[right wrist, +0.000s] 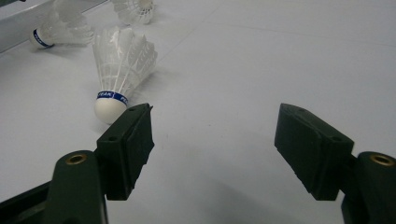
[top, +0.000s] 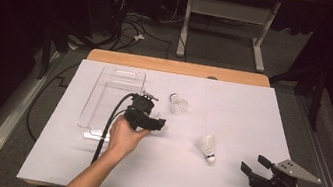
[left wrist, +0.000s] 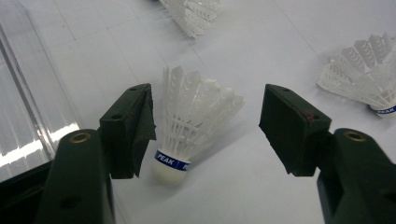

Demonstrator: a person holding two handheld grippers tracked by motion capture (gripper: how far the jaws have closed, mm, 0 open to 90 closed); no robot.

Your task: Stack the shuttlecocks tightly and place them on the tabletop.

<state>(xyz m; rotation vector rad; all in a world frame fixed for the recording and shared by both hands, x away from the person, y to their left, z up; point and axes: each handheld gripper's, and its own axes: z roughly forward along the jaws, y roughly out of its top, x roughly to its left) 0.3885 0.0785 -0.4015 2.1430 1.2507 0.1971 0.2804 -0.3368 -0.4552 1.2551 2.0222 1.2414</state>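
In the left gripper view I see my left gripper (left wrist: pixel 205 126) with jaws spread wide around a white shuttlecock (left wrist: pixel 191 126), its PEAK band legible at centre frame; the high view hides that one behind the gripper. My right gripper (right wrist: pixel 212 149), jaws also wide, sits near a second shuttlecock (right wrist: pixel 119 70) at upper left.

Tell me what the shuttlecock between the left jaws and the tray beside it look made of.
Shuttlecock: white skirt with moulded ribs, probably plastic; matte rounded base, maybe foam or cork. Tray: clear, glossy, likely hard plastic.
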